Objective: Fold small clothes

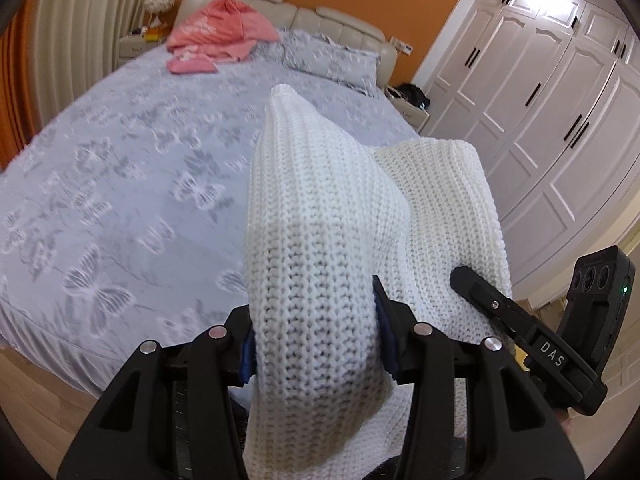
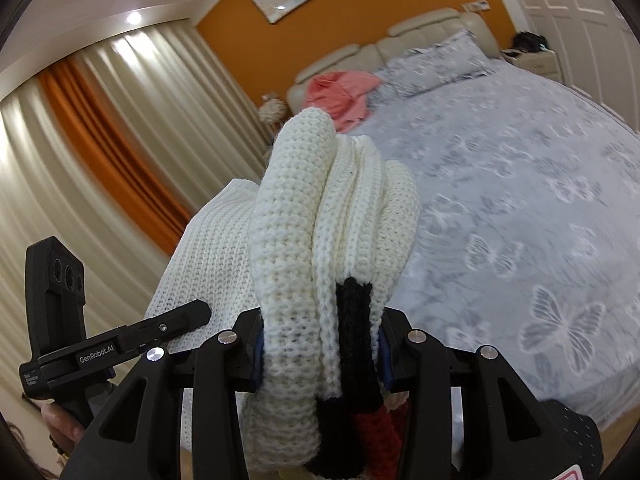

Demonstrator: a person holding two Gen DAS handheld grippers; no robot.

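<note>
Your left gripper (image 1: 316, 344) and right gripper (image 2: 320, 360) each pinch the bulky, soft, white chunky-knit sweater (image 1: 320, 216); it sags toward six o'clock, so grip the edges.

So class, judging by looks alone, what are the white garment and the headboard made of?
White garment: chunky knitted yarn, probably wool or acrylic; rows of loops show, matte. Headboard: padded beige leather or imitation; smooth, slightly shiny cushioned panels.

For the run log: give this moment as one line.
left gripper: shut on sweater | right gripper: shut on sweater | sweater above bed
</note>
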